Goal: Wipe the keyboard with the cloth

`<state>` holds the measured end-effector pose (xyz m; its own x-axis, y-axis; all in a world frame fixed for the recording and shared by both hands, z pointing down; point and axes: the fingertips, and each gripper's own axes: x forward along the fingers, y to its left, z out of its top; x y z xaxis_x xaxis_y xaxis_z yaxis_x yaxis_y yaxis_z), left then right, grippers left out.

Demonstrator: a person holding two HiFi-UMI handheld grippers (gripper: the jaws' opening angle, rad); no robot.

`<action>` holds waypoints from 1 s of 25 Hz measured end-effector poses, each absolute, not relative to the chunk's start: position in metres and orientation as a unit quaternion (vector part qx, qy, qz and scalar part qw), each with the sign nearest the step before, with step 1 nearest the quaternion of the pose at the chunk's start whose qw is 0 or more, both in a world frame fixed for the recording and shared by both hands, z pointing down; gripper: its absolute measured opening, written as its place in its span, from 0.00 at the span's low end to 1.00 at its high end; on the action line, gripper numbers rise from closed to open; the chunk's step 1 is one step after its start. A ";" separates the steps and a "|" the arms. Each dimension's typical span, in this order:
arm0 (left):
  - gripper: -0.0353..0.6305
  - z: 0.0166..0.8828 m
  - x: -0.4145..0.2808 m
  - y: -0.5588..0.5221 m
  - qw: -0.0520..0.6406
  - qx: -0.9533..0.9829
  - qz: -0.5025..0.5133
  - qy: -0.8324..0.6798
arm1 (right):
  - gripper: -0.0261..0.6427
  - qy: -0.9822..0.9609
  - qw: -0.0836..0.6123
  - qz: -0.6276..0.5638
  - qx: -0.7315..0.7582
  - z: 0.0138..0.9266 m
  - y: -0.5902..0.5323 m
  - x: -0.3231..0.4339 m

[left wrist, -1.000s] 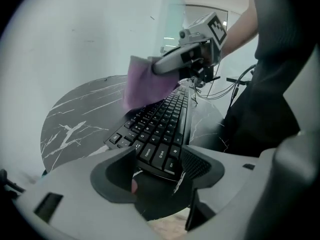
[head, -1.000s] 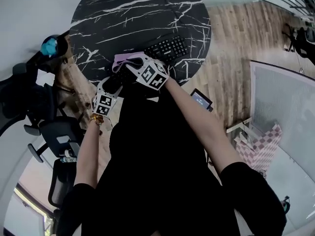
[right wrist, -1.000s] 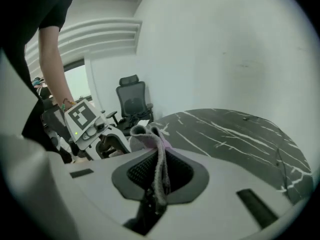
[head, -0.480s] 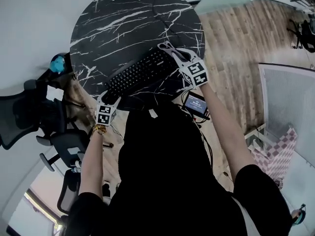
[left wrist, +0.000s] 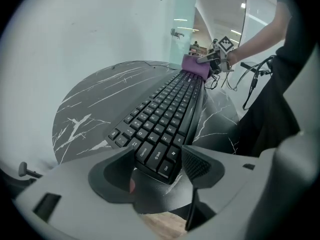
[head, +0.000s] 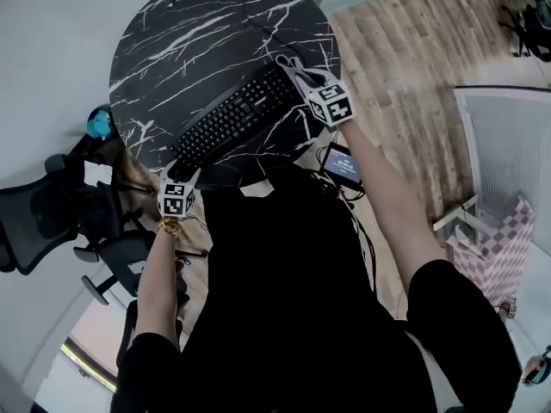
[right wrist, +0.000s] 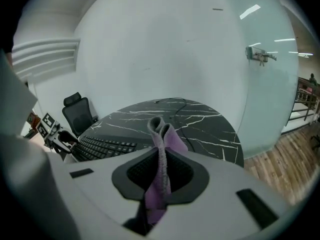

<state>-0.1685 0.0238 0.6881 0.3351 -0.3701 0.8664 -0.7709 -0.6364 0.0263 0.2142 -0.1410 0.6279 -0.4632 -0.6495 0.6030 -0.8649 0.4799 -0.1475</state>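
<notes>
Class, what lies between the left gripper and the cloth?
The keyboard: it runs from the jaws of the left gripper to the cloth at its far end. The left gripper view shows it best.

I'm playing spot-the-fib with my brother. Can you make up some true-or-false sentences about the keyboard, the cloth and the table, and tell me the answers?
1. The cloth is purple. True.
2. The right gripper is pinching the cloth between its jaws. True.
3. The table is square and white. False: it is round and black with white veins.
4. The cloth is at the end of the keyboard that the left gripper holds. False: it is at the far end, away from the left gripper.
5. One end of the keyboard sits between the left gripper's jaws. True.
</notes>
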 end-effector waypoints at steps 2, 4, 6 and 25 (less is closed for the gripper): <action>0.48 0.688 -0.168 0.025 0.229 0.783 0.447 -0.367 | 0.12 -0.827 0.254 0.225 0.448 0.636 -0.141 0.210; 0.48 0.688 -0.167 0.026 0.229 0.783 0.445 -0.369 | 0.12 -0.827 0.262 0.230 0.441 0.641 -0.139 0.208; 0.48 0.690 -0.165 0.030 0.227 0.785 0.441 -0.371 | 0.12 -0.827 0.279 0.234 0.428 0.648 -0.136 0.208; 0.49 0.688 -0.163 0.020 0.201 0.803 0.413 -0.380 | 0.12 -0.845 0.377 0.213 0.315 0.679 -0.123 0.188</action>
